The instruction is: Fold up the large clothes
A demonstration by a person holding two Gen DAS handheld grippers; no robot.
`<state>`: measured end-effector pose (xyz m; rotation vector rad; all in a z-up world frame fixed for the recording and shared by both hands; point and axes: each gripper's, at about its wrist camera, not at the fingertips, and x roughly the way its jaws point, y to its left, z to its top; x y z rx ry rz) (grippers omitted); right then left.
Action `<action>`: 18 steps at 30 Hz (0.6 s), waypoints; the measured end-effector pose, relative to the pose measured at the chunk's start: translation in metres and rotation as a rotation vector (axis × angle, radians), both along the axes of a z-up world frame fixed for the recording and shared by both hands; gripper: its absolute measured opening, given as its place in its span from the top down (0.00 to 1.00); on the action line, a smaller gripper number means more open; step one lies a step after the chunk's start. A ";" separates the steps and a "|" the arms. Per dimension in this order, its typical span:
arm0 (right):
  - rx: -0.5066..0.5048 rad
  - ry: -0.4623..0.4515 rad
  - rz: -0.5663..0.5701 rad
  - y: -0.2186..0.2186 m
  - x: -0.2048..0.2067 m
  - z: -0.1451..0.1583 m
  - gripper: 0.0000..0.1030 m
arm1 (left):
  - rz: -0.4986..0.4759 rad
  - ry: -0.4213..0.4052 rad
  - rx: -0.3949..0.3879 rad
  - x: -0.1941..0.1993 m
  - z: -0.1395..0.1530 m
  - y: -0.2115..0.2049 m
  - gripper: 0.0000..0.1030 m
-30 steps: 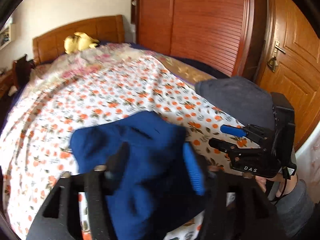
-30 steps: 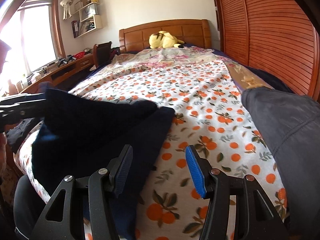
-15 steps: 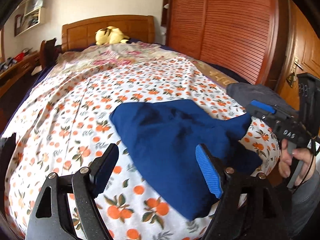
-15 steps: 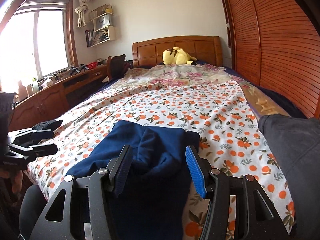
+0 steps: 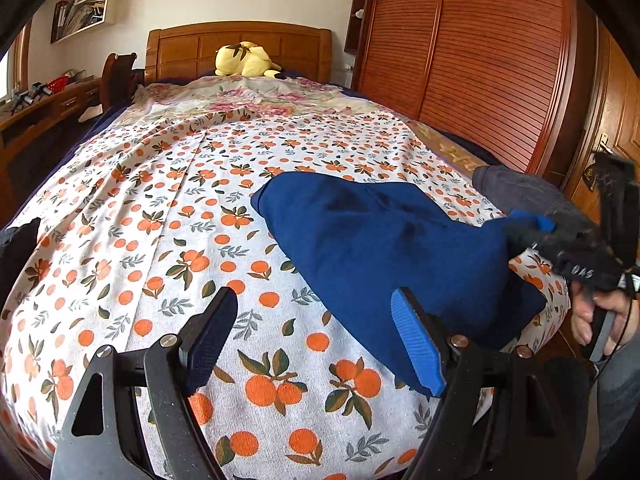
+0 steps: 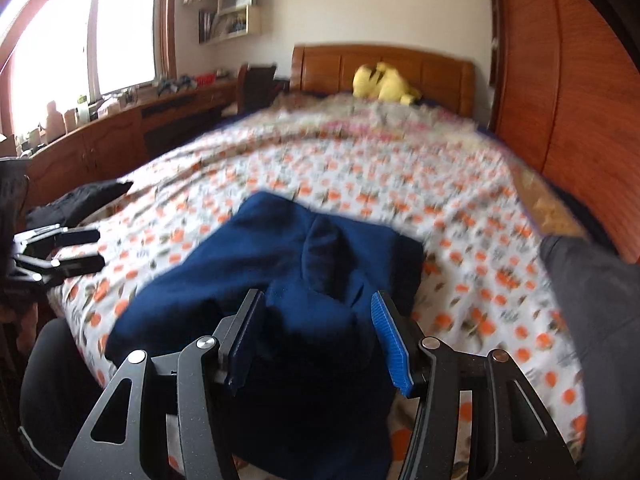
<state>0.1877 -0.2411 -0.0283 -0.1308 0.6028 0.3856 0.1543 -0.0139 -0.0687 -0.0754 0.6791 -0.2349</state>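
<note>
Left gripper [image 5: 316,344] was seen with jaws spread wide, nothing held between them. Right gripper [image 6: 316,340] was clamped on a bunched fold of one navy knit garment [image 5: 384,240], spread crumpled on the near end of one bed [image 5: 168,208]. One orange-print cotton sheet, one yellow plush toy [image 5: 244,60] were counted.

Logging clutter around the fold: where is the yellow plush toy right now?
The yellow plush toy lies at the far end of the bed, against the wooden headboard, top centre in both wrist views, well beyond the blue garment.
</note>
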 end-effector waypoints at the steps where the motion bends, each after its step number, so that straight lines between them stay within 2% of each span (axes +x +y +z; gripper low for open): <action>1: 0.016 0.035 0.010 -0.001 0.006 -0.005 0.45 | -0.001 -0.002 0.004 -0.001 -0.001 0.001 0.22; 4: 0.097 0.106 0.023 -0.008 0.019 -0.015 0.45 | -0.009 -0.009 0.010 -0.004 -0.002 0.002 0.22; 6: 0.136 0.111 0.042 -0.011 0.021 -0.017 0.62 | -0.012 -0.015 0.015 -0.004 -0.002 0.004 0.22; 7: 0.140 0.097 0.058 -0.011 0.019 -0.016 0.78 | -0.016 -0.017 0.015 -0.004 -0.002 0.004 0.22; 8: 0.127 0.069 0.048 -0.012 0.016 -0.013 0.87 | -0.022 -0.021 0.017 -0.002 -0.001 0.004 0.22; 12: 0.145 0.000 0.043 -0.021 -0.003 0.004 0.91 | -0.039 -0.033 0.020 0.013 -0.001 0.002 0.22; 16: 0.058 -0.102 -0.046 -0.026 -0.028 0.030 0.92 | -0.064 -0.033 0.013 0.030 -0.004 -0.005 0.22; 18: 0.086 -0.091 -0.059 -0.036 -0.038 0.037 0.92 | -0.080 -0.033 0.011 0.038 -0.006 -0.008 0.22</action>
